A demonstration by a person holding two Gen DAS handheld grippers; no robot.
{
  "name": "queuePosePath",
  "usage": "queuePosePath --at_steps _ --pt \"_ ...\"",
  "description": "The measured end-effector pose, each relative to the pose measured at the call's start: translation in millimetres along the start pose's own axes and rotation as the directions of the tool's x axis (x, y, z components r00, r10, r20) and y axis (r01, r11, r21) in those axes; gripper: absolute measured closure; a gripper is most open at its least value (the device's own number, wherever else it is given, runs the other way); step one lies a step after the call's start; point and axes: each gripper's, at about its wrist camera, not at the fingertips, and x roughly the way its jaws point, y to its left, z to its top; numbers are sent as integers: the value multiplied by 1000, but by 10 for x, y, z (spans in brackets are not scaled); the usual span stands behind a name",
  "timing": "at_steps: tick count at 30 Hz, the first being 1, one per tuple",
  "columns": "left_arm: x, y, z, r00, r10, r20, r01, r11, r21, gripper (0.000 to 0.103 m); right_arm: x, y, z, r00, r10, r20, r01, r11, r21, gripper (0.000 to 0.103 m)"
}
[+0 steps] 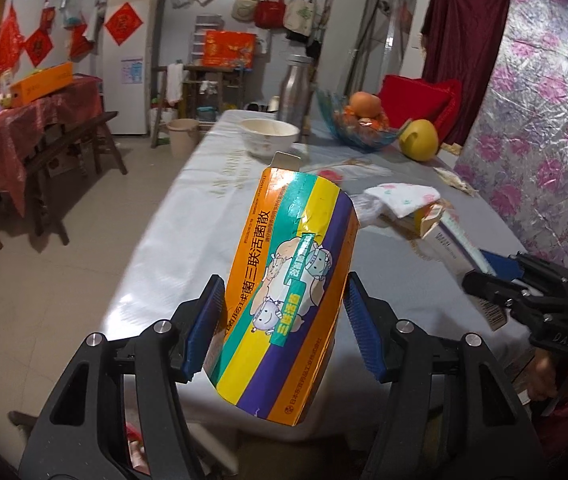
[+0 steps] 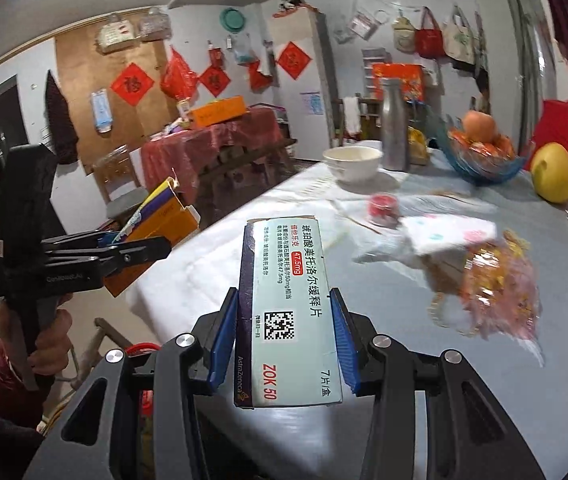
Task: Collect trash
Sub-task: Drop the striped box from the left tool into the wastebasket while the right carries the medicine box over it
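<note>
At lower centre of the left wrist view, the left gripper (image 1: pixel 284 324) pinches a flattened cardboard medicine carton striped orange, yellow, teal and purple (image 1: pixel 284 276), blue pads pressed to its two long edges, the carton tilted up over the near edge of the pale cloth-covered table (image 1: pixel 188 208). In the right wrist view, lower centre, the right gripper (image 2: pixel 285 340) clamps a pale blue-and-white pill box with a printed QR square (image 2: pixel 289 316) by its sides. Both look lifted clear, so the step is carrying them off to a bin (none is in view). Keep both grips firm and the boxes upright. To the right, a crumpled gold-and-pink foil wrapper (image 2: pixel 495 292) and a white printed tissue (image 2: pixel 451 232) remain on the table.
</note>
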Motion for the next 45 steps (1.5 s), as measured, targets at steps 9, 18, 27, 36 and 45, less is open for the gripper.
queuePosePath --at_steps 9,18,27,36,45 --pt "-413 727 -465 986 148 -80 -151 988 -42 43 220 751 33 992 110 -64 -115 990 -81 59" --pt "-545 1750 -1316 922 237 -306 -292 945 -147 43 671 1544 -17 955 208 -210 -242 958 -155 59" --pt "-450 2255 -2034 856 258 -448 -376 906 -195 22 1062 2108 -210 908 238 -346 -317 928 -195 59" --pt "-579 2477 -1904 852 344 -394 -451 865 -219 10 1367 2347 -376 863 257 -435 -366 912 -187 59" --pt "-747 2654 -1782 835 416 -360 -513 825 -237 8 1838 2888 -573 761 314 -568 -482 859 -171 58"
